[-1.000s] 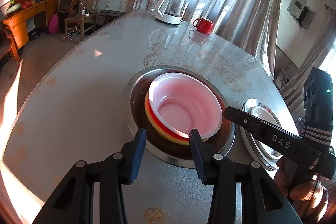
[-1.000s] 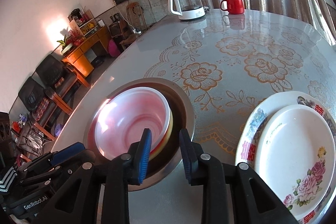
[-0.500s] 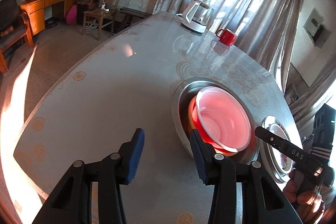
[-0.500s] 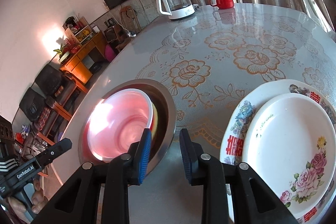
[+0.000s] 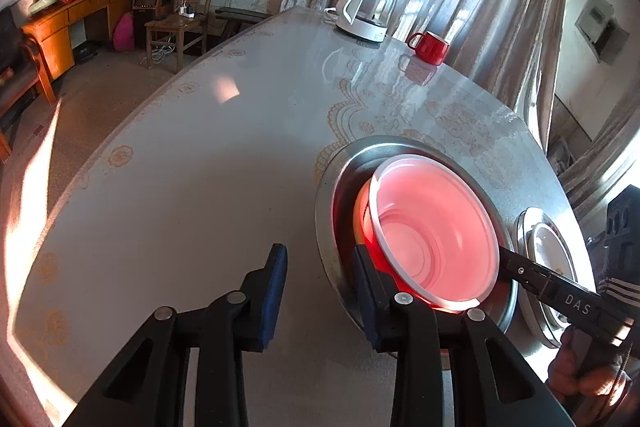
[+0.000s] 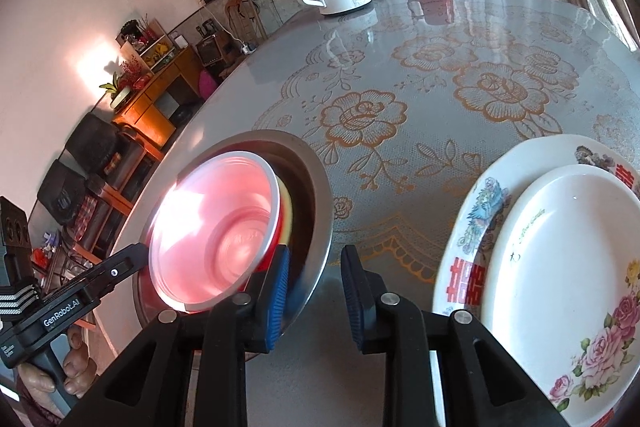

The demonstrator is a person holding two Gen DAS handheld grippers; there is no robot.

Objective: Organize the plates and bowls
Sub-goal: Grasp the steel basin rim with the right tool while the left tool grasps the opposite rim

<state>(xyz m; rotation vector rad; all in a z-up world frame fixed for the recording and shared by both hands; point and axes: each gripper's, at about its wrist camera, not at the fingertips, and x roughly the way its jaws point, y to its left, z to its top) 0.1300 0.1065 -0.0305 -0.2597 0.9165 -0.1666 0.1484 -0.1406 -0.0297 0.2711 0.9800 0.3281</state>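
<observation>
Nested bowls sitting mouth-up in a steel basin, near the table's edge.
Translucent pink bowl [image 5: 434,239] glowing; both tongs, left gripper [image 5: 320,291] and right gripper [image 6: 312,291], gaping empty.

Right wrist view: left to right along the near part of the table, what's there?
Left gripper → pink bowl nested in the steel basin → right gripper → white plate stacked on the floral plate.
</observation>
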